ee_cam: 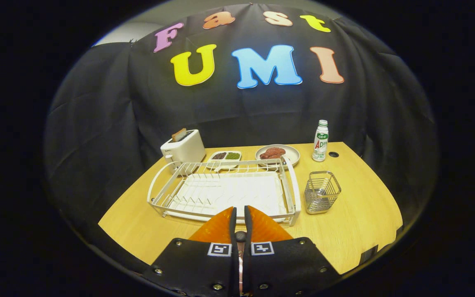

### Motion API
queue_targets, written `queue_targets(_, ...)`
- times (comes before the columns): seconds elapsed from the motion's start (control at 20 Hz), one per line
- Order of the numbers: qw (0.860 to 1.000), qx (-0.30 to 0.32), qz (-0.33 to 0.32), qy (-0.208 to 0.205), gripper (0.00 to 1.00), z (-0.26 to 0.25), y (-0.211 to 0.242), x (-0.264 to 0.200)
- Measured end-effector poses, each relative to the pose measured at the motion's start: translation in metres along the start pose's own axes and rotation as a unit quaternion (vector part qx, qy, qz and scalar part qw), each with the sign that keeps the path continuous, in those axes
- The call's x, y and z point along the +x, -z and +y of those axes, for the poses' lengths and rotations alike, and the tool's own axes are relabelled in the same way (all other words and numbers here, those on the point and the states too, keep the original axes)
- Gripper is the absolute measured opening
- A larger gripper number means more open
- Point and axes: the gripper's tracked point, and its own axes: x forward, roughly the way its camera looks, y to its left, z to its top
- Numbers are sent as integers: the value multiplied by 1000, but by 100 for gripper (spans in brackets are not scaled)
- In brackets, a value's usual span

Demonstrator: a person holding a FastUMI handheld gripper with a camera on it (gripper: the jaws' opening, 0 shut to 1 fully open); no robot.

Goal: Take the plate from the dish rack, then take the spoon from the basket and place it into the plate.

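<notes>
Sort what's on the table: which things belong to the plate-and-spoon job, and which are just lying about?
Job: dish rack, wire basket, tool with its fingers closed together just short of the rack.
Lying about: toaster, two-part dish, plate of meat, bottle.

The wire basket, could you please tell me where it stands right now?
In the gripper view, the wire basket stands on the wooden table, just right of the white dish rack and nearer than the bottle, beyond and right of the shut gripper.
</notes>
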Motion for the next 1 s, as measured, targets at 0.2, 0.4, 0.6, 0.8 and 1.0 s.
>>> queue_targets(0.2, 1000, -11, 14, -24, 3, 17, 9, 13)
queue_targets(0.4, 998, -26, 34, -36, 3, 18, 25, 21)
queue_targets(0.6, 998, -22, 42, -45, 9, 9, 25, 22)
queue_targets(0.8, 998, -14, 49, -46, 12, -6, 24, 19)
queue_targets(1.0, 999, -13, 17, -49, 12, -23, -2, 7)
